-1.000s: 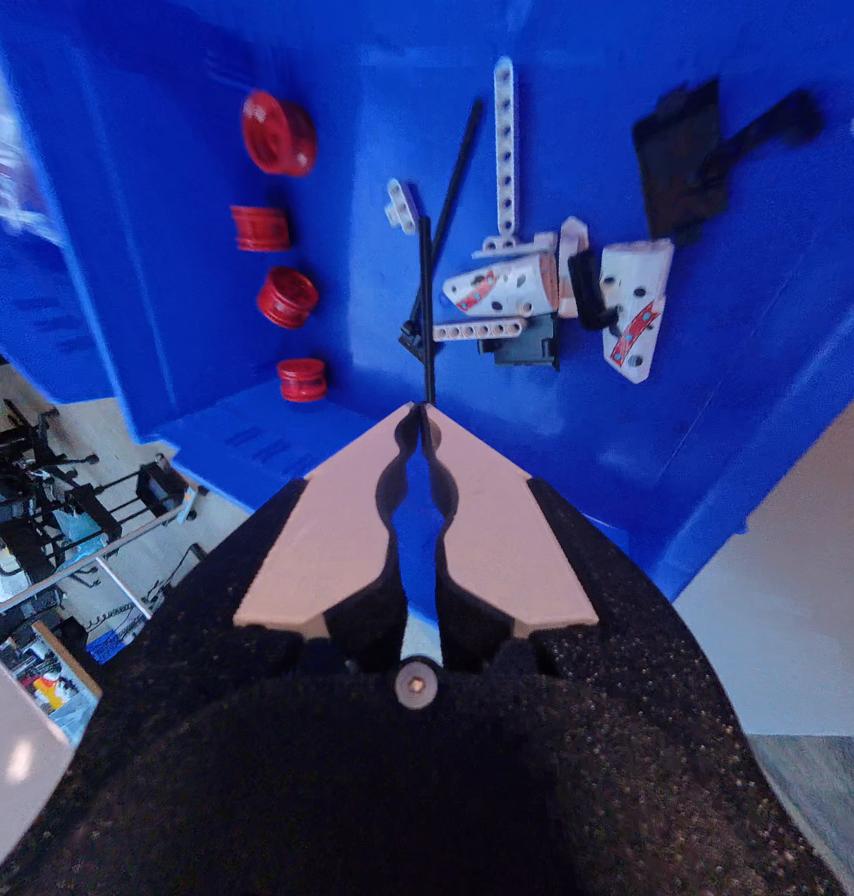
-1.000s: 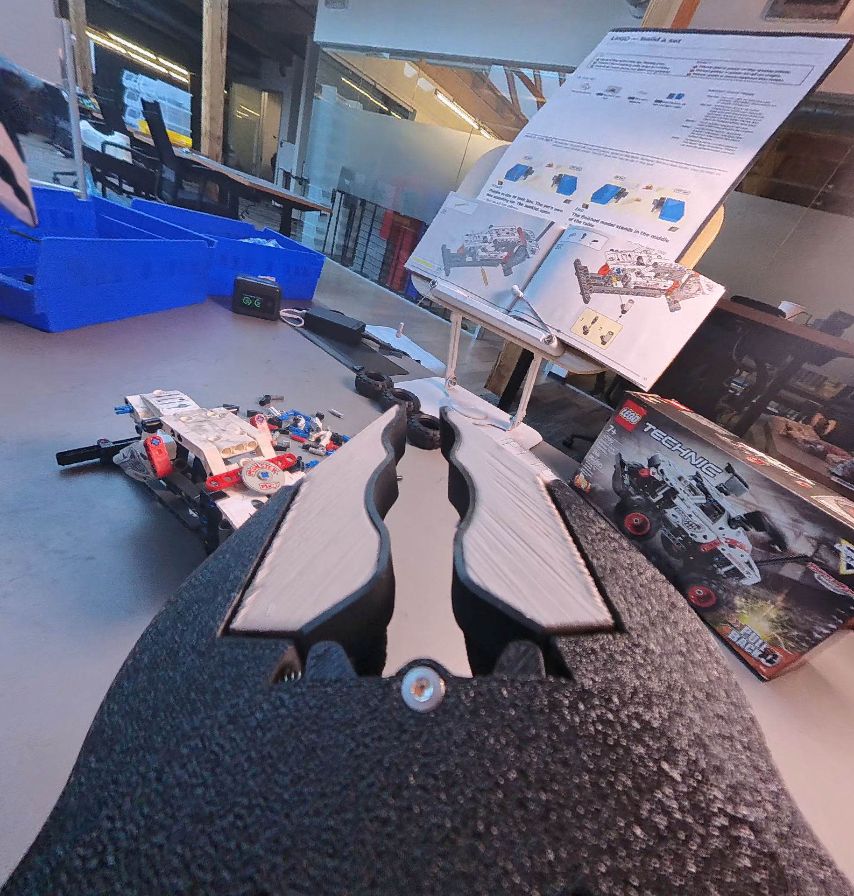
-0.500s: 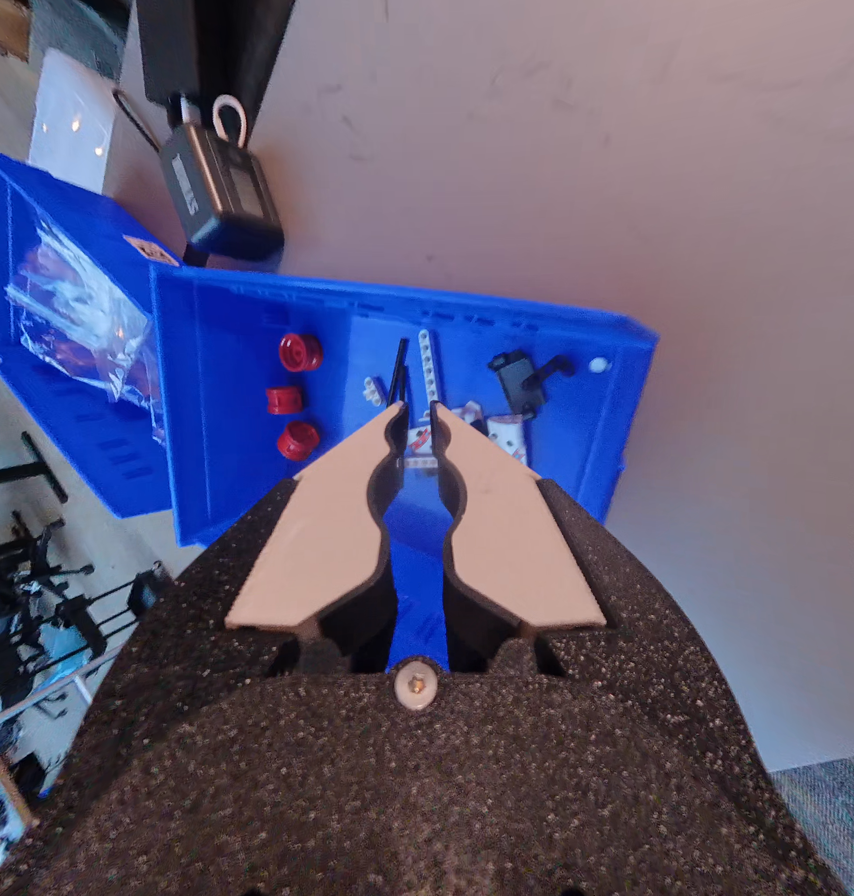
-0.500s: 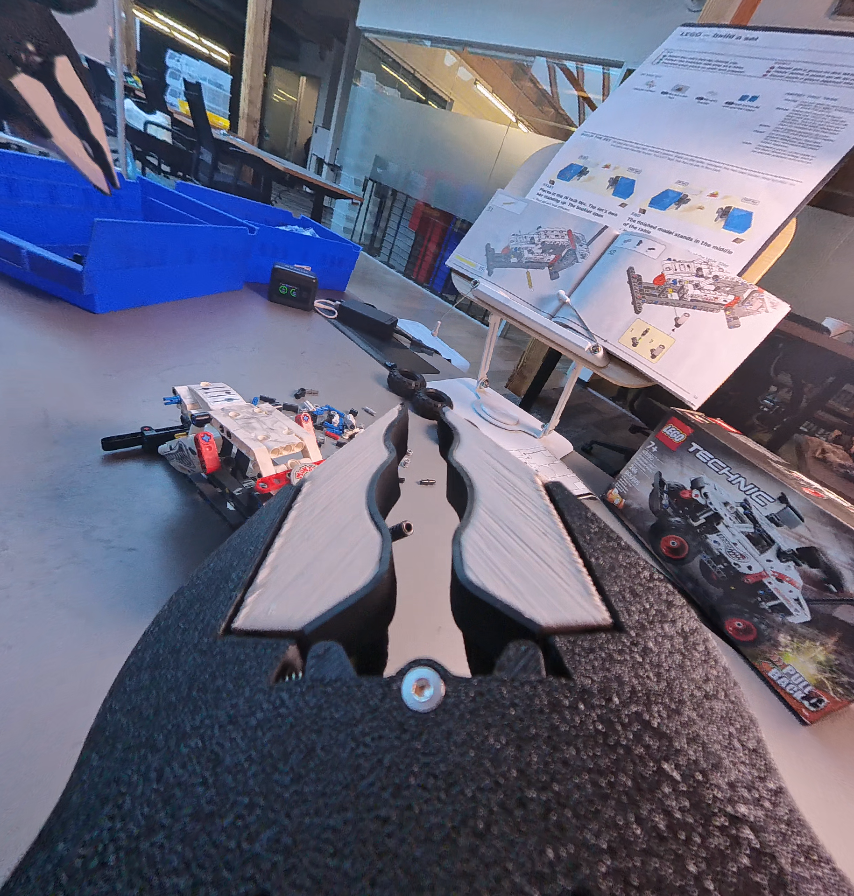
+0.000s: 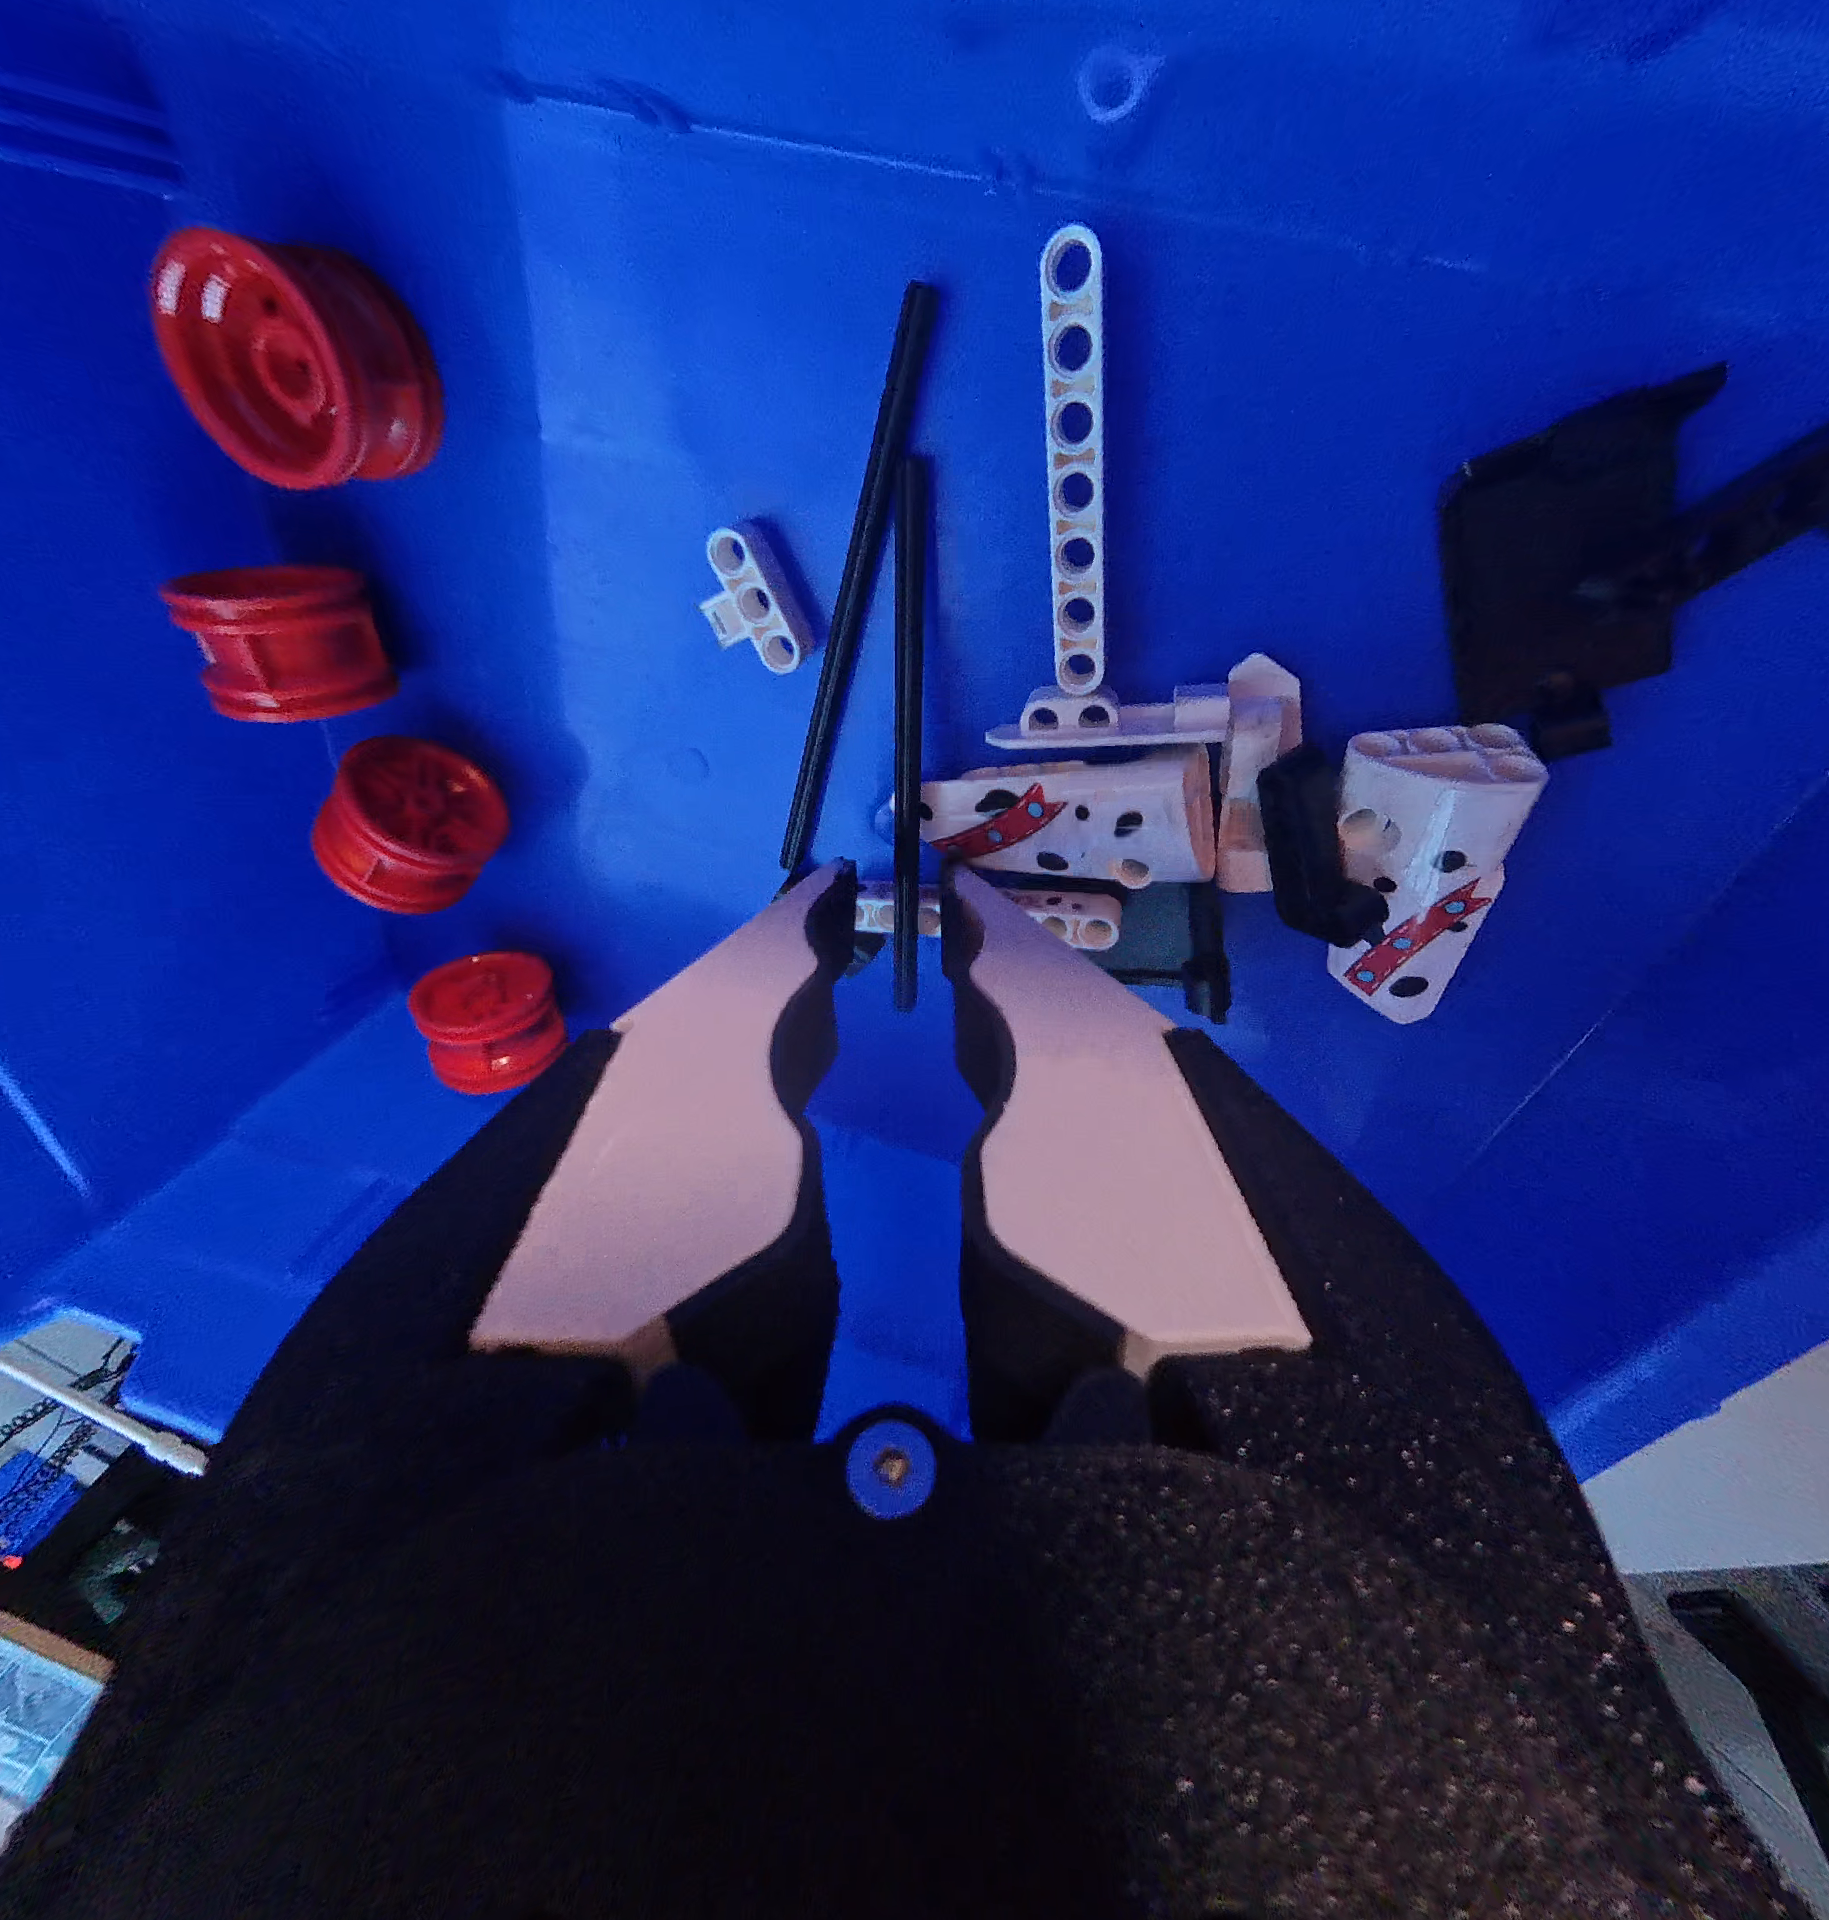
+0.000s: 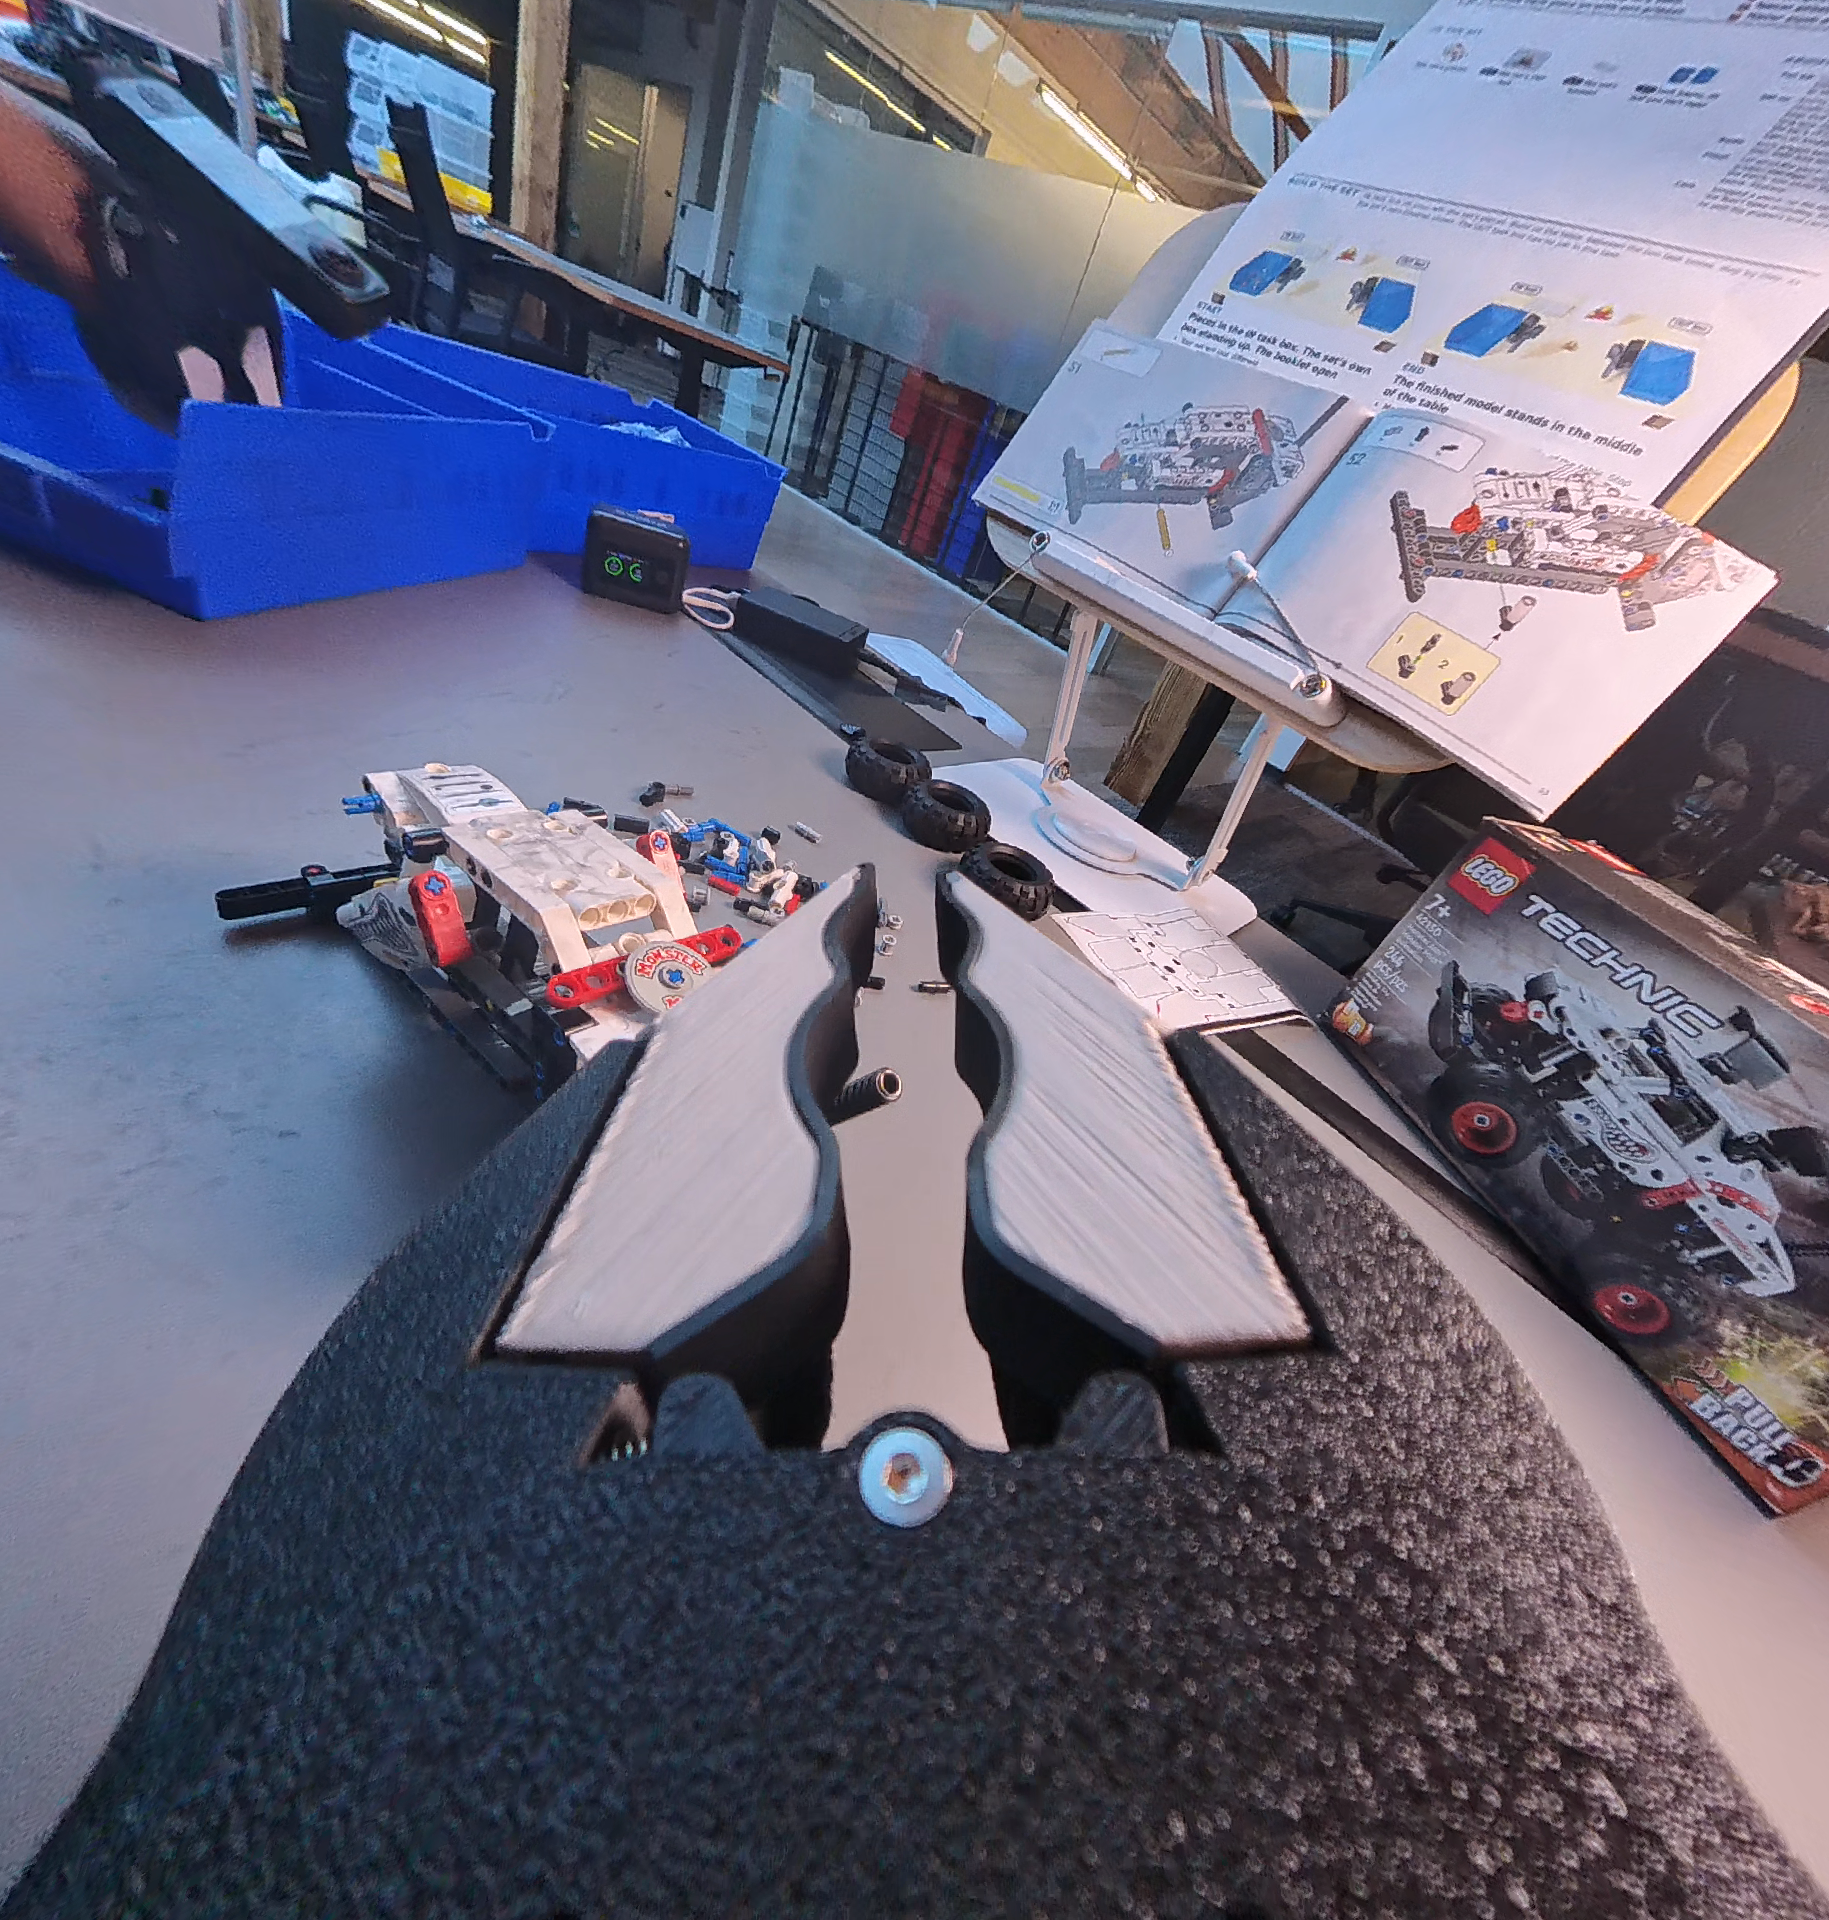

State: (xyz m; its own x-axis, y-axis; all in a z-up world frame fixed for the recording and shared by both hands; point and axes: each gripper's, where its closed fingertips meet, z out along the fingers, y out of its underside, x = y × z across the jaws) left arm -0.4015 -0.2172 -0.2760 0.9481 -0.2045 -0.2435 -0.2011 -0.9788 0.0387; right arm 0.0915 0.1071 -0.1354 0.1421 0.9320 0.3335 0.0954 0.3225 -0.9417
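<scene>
Left gripper point(image 5: 897, 894), tips slightly spread, straddling thin black plastic axle rod point(image 5: 906, 727) inside blue plastic bin point(image 5: 681, 187); rod lies in gap, contact not discernible. Beyond: second black rod point(image 5: 860, 582), long white holed beam point(image 5: 1074, 457), spotted white panels point(image 5: 1071, 826), four red wheel hubs point(image 5: 297, 358) along left.

Right gripper point(image 6: 905, 883) parted, empty, above grey table point(image 6: 162, 1091). Ahead: part-built white model chassis point(image 6: 536, 894), three black tyres point(image 6: 946, 816), instruction booklet on stand point(image 6: 1357, 520).
</scene>
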